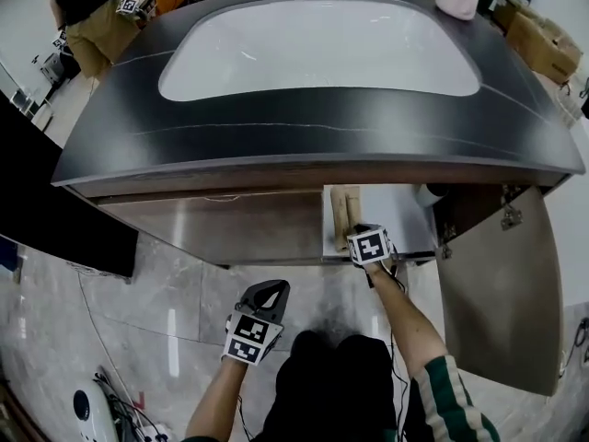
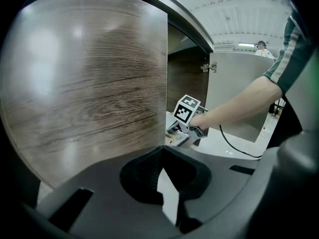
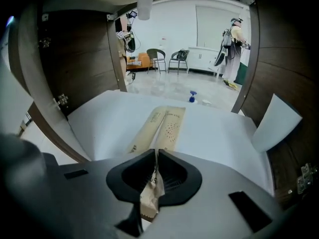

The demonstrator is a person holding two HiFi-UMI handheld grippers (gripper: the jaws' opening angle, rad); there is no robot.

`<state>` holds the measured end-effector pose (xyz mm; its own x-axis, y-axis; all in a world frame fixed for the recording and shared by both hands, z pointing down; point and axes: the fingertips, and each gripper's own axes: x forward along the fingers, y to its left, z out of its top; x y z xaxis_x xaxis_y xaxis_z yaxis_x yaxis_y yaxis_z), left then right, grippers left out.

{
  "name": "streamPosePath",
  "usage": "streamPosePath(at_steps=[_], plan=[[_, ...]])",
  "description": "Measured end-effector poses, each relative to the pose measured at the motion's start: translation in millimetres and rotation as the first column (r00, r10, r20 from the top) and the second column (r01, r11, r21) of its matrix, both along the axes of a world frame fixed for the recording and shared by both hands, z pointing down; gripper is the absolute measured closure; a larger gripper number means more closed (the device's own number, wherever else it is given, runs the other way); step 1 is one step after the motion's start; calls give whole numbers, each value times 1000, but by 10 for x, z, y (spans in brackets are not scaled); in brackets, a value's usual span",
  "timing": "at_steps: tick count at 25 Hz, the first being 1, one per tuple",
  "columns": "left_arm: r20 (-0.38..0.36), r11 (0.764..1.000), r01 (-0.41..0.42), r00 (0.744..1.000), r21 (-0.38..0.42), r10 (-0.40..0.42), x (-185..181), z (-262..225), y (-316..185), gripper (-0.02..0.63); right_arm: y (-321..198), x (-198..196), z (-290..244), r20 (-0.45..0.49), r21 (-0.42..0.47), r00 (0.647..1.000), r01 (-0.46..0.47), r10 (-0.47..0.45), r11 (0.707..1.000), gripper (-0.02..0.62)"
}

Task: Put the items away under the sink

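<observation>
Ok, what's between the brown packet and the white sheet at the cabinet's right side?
Nothing: bare cabinet floor separates packet and sheet, per the right gripper view.

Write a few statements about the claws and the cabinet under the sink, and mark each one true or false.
1. The right claw is shut on the brown paper packet. True.
2. The left claw holds a bottle. False: it is shut and empty.
3. The cabinet's right door stands open. True.
4. The packet stands upright. False: it lies along the white cabinet floor.
</observation>
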<state>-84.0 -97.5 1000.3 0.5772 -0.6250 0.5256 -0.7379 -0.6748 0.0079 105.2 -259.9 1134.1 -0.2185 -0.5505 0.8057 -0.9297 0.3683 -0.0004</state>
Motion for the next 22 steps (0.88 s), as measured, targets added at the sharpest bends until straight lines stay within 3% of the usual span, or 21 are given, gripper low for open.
streamPosePath(at_steps=[5, 8, 13, 16, 22], plan=[[12, 1000, 14, 1000, 6, -15, -86, -10, 78, 595, 31, 15, 32, 27, 6, 999, -40, 40, 999, 545], [12, 1000, 11, 1000, 20, -11, -83, -19, 140, 595, 56, 96, -21, 3, 41, 999, -45, 45, 998, 471], [-1, 998, 26, 1000, 58, -26, -106, -256, 154, 595, 116, 14, -430, -54, 155, 998, 49, -41, 987, 485], [-32, 997, 19, 999, 76, -16, -60, -509, 144, 595, 287, -112, -698, -15, 179, 997, 79, -78, 981, 546], [-64, 999, 12, 998, 39, -9, 26, -1319, 235, 595, 786, -363, -1430, -6, 158, 986, 163, -164, 974, 554]])
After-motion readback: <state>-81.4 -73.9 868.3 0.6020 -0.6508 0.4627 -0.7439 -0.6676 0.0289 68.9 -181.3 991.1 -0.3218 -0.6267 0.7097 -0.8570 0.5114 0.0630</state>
